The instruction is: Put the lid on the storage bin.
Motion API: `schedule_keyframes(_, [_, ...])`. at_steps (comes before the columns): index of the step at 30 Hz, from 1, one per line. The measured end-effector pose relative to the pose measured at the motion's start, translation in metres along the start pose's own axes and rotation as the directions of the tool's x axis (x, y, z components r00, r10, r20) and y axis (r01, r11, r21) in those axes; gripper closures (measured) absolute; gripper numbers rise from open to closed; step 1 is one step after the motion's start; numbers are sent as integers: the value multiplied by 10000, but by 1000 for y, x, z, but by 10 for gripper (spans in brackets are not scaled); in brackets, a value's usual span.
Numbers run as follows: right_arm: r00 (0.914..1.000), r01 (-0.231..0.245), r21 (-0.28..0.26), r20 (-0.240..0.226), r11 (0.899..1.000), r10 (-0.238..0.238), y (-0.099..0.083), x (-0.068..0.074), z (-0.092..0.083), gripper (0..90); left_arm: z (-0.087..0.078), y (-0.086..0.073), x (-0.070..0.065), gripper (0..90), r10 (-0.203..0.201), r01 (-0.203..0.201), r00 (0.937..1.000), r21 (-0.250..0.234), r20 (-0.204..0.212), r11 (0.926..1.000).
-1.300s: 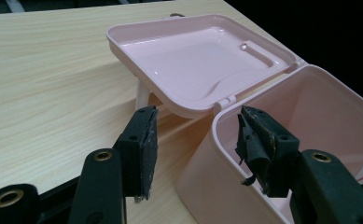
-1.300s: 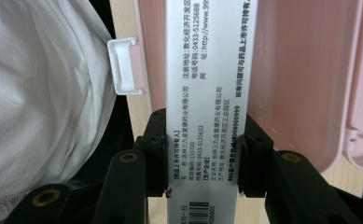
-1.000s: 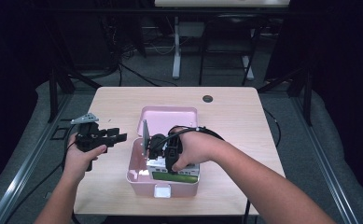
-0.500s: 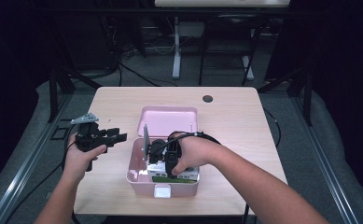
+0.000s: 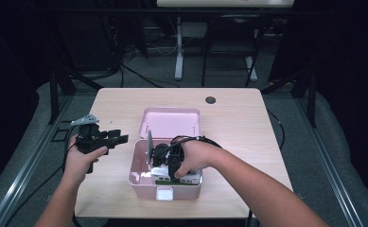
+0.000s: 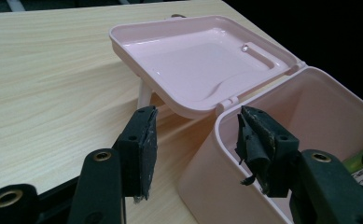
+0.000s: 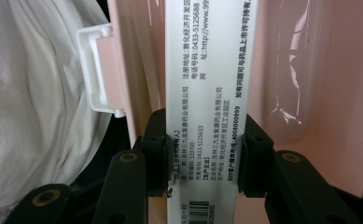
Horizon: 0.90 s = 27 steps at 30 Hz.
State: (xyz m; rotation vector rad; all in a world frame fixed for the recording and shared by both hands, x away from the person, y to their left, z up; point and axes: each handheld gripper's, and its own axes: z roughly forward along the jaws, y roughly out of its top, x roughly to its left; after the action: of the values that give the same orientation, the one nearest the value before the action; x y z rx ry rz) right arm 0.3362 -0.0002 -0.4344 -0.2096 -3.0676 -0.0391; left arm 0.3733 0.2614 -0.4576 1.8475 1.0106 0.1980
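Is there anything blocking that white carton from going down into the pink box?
Nothing visible does. The right gripper is clamped on the white carton, which is already inside the pink box. The lid is swung open behind it, and the left gripper hovers open beside the box, out of the way.

white printed cardboard carton (image 7: pixel 205 116) between the right gripper (image 7: pixel 202 154) pads | Chinese print | "0433-5125688" | "4008000999" | barcode at the near end

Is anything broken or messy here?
Yes: the black pads on the left gripper look torn and frayed at the edges. The pink box is tidy, its lid open flat behind it.
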Motion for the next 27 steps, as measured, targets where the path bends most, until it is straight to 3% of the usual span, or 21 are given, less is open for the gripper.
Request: schedule_keyframes(27, [9999,155,3,52,9999,-155,-4,-5,30,614,1,-1,2,484,-69,69,10000,43,10,10000])
